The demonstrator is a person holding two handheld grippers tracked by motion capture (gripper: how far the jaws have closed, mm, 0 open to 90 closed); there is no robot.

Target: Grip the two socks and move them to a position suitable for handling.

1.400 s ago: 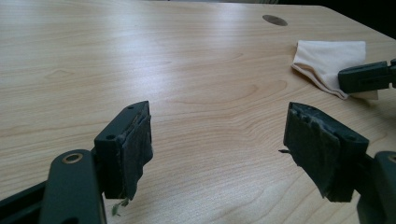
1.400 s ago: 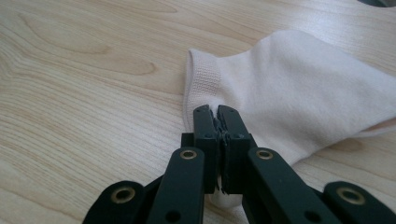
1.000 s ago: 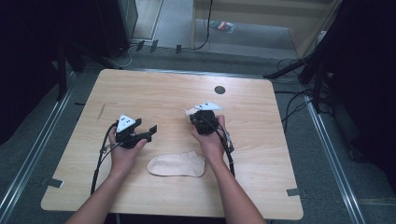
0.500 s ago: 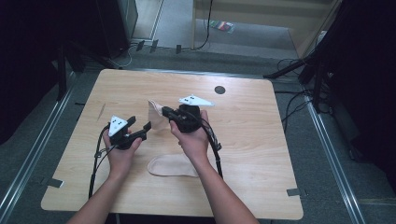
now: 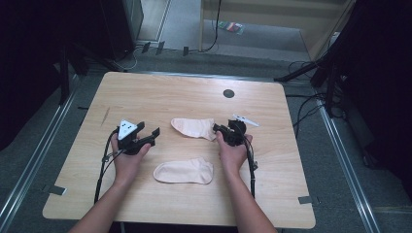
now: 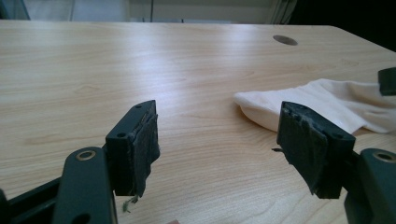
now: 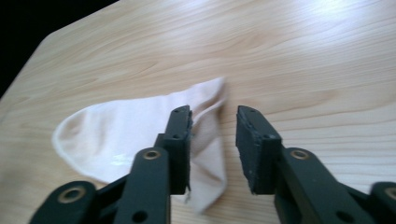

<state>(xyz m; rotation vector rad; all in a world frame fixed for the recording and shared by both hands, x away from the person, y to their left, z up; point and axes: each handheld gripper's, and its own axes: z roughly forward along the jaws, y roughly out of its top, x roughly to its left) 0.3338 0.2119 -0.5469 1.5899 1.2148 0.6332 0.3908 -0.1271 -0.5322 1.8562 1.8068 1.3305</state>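
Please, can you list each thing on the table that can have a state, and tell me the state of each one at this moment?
Far sock: flat on the table, its open end at the right gripper, apparently not gripped.
Near sock: flat, untouched, between the forearms.
Left gripper: jaws wide open, nothing between them.
Right gripper: jaws partly open at the far sock's cuff.

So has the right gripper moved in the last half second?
Yes. The right gripper has swung rightward and nearer the person, farther from the table's dark hole, beside the far sock.
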